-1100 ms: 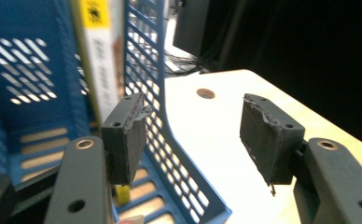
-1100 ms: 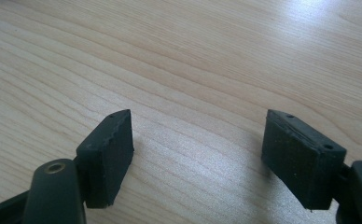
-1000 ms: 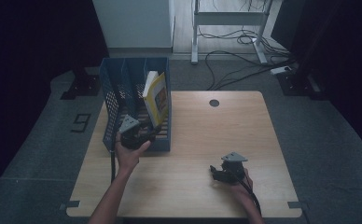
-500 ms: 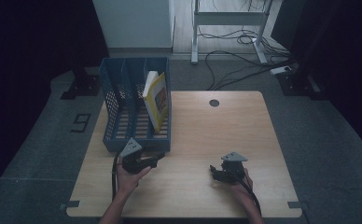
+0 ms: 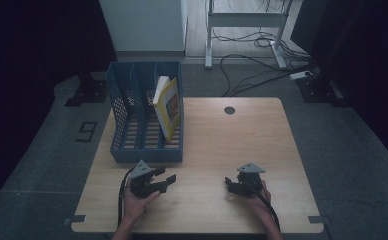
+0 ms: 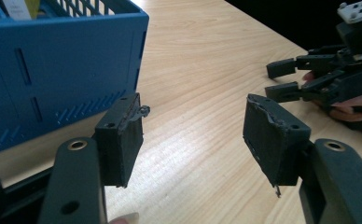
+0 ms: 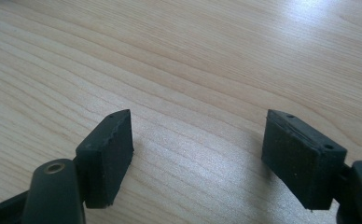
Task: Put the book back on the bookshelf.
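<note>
A blue file rack (image 5: 147, 154) with three slots stands at the table's left. A yellow-covered book (image 5: 168, 107) leans in its right slot. My left gripper (image 5: 167, 180) hovers low over the wood just in front of the rack, pointing right. Its jaws have just been opening, and nothing is between them. In the left gripper view the gripper (image 6: 193, 135) frames bare table, with the rack's front wall (image 6: 53, 70) at the left and my right gripper (image 6: 281, 79) farther off. My right gripper (image 5: 228, 184) rests near the front right, open over bare wood (image 7: 198, 154).
The wooden table (image 5: 232, 145) has a round cable hole (image 5: 229, 110) at its far edge. A white cabinet (image 5: 142, 25), a metal desk frame (image 5: 247, 20) and loose cables (image 5: 252, 75) lie on the floor beyond. Dark carpet surrounds the table.
My left hand has drawn back from the rack toward the table's near edge and dropped lower, its jaws a little wider. The right hand has stayed put.
</note>
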`<state>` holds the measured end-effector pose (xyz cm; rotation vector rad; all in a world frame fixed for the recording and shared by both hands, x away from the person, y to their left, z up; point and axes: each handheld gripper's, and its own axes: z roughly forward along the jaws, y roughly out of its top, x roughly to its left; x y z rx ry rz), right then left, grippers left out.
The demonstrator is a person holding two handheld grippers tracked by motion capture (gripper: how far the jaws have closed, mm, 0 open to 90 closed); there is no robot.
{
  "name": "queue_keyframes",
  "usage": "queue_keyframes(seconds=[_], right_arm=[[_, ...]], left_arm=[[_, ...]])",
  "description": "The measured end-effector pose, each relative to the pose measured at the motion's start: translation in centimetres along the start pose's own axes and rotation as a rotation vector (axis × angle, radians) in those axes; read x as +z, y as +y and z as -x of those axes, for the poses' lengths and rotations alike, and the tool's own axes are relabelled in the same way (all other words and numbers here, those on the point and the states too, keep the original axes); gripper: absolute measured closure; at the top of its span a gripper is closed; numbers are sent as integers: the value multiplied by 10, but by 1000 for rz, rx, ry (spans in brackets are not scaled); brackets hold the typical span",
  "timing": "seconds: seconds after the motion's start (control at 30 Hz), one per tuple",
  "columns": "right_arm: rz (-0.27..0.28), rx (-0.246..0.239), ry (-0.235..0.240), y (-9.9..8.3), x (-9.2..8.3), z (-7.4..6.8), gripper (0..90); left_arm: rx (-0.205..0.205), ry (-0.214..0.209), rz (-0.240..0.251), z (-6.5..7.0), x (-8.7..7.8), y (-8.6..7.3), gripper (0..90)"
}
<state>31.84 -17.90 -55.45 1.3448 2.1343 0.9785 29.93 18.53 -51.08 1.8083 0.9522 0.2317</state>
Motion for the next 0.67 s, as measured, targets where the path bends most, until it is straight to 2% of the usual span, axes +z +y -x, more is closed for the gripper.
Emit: queue_keyframes(seconds=[0.23, 0.5, 0.67], right_arm=[[0, 1, 0, 1, 1, 0, 238], [0, 1, 0, 1, 1, 0, 238], [0, 1, 1, 1, 1, 0, 238]], left_arm=[[-10, 1, 8, -2, -2, 2, 376], [-20, -3, -23, -4, 3, -3, 368], [-22, -4, -25, -4, 3, -2, 364]])
